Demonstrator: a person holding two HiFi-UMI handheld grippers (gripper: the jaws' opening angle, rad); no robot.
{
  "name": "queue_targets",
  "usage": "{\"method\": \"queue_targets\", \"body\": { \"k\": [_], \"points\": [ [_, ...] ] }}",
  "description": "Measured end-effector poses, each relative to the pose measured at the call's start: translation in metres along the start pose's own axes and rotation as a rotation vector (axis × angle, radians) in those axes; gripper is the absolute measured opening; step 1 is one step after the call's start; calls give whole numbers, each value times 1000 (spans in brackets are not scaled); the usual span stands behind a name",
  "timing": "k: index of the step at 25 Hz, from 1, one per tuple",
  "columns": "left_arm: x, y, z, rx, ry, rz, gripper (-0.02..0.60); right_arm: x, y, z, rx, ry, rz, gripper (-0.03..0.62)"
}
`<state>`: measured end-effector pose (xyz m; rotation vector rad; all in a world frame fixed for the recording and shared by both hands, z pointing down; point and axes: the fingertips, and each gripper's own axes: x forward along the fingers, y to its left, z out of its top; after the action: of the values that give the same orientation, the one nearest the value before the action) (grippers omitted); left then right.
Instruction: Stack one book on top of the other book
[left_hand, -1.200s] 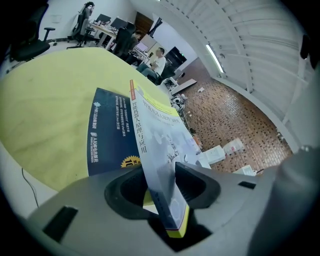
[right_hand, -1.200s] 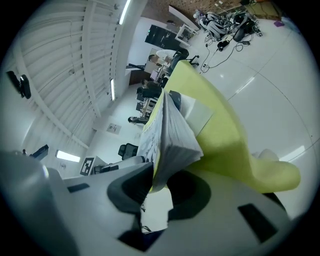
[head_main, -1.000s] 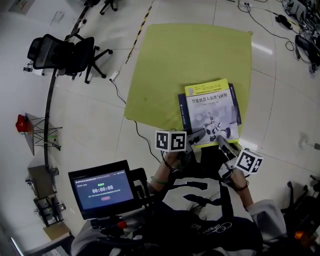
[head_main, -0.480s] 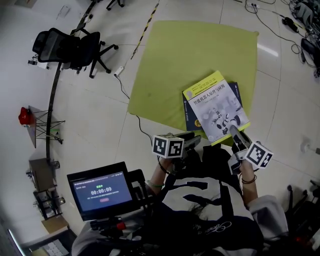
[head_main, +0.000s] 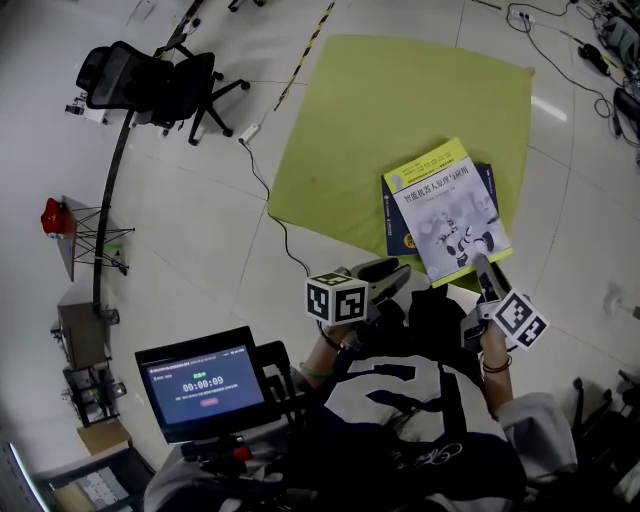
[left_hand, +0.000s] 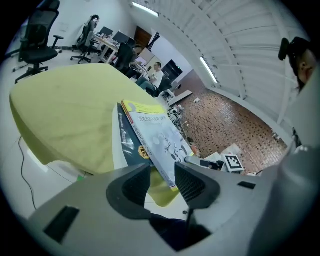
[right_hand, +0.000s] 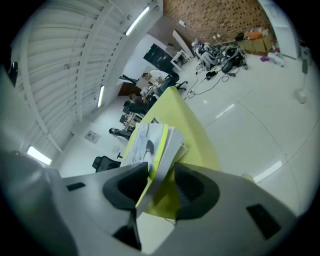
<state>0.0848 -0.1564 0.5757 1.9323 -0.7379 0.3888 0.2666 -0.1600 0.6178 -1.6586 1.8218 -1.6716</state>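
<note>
Its jaws just opening and loose about the near corner of the top book (head_main: 450, 212), the right hand-held gripper (head_main: 484, 268) points along that book's long axis, which runs away from it, skewed across the blue book (head_main: 393, 222) beneath. Both books lie at the near edge of the cloth (head_main: 380, 120). The left hand-held gripper (head_main: 392, 272), open and empty, hovers by that same edge, farther from the top book.

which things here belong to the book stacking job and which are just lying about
Job: yellow-covered book, lying on the dark blue book; green mat under both; right gripper, jaws just opening, the yellow-covered book's edge between them.
Lying about: office chair; timer screen; red object on a stand.
</note>
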Motion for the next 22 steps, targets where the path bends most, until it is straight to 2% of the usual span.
{"method": "queue_targets", "body": {
  "k": [4, 7, 11, 16, 20, 22],
  "points": [
    [-9, -13, 5, 4, -26, -61, 156, -22, 2, 9, -13, -97, -68, 152],
    [-13, -20, 5, 66, -29, -97, 156, -38, 7, 19, -52, -198, -102, 152],
    [-37, -29, -1, 115, -35, -120, 131, -63, 37, 15, -82, -281, -66, 149],
    [-84, -31, -13, 113, -89, -142, 92, -79, 96, -31, -139, -265, 52, 133],
    [-129, -22, -27, 112, -146, -131, 6, -85, 130, -83, -208, -229, 93, 69],
    [-152, -18, -37, 103, -171, -136, 5, -91, 146, -109, -235, -218, 113, 50]
  ]
}}
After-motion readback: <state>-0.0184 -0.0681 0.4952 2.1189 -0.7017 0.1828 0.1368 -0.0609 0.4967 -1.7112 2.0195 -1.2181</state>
